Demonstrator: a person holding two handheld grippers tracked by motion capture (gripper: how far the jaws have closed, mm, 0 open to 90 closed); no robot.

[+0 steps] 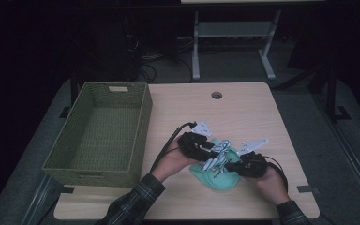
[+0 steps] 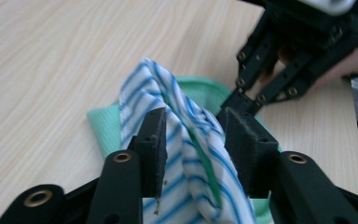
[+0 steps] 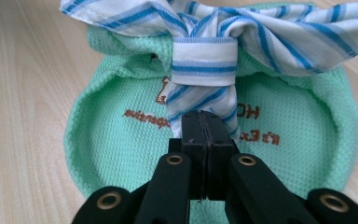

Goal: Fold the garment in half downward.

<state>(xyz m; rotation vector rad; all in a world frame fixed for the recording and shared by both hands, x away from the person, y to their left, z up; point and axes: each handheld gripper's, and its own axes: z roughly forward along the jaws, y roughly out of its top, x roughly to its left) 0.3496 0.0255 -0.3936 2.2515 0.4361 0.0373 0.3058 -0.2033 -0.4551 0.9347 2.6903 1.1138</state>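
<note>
Both grippers working a striped cloth on green cloth, lower centre of high view.

Right gripper point(image 3: 208, 135) is pinching the blue-striped cloth point(image 3: 205, 56) tail, jaws clamped tight. Left gripper point(image 2: 200, 140) is sitting partly parted, the striped fabric between its pads point(image 2: 154, 140), not squeezed. Green cloth point(image 3: 121, 140) is lying flat on table point(image 1: 243, 108); basket point(image 1: 98, 126) at left.

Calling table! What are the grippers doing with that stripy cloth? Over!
Right hand-held gripper shut on stripy cloth. Left hand-held gripper open around it. Green cloth underneath. Nothing in the way.

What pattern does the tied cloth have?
The tied cloth has blue stripes on white, best in the right gripper view.
</note>
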